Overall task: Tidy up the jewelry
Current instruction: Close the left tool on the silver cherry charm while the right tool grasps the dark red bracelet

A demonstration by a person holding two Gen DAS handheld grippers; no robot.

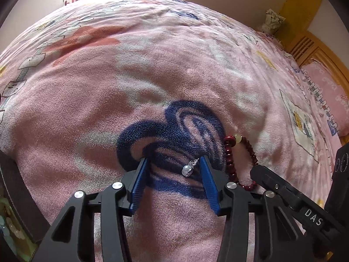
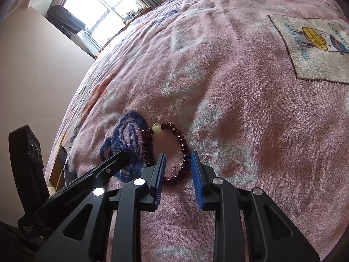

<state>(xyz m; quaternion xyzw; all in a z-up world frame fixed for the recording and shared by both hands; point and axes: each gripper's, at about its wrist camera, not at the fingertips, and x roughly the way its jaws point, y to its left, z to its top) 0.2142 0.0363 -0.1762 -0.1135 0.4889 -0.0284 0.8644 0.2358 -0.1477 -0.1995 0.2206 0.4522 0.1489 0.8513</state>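
Right wrist view: the right gripper (image 2: 177, 157) is straddling the near arc of the red bead bracelet (image 2: 165, 150) lying on the pink blanket (image 2: 240, 109), fingers narrow but not yet pinching. The left gripper (image 1: 173, 160), half open, is flanking a pearl earring (image 1: 189, 168) beside its right fingertip.

My right finger hides part of the pearl earring (image 1: 188, 170), so its hook is unclear. The near arc of the red bead bracelet (image 2: 182, 144) disappears behind my blue pads (image 2: 158, 182). The small items on the windowsill (image 2: 130, 14) are too small to tell.
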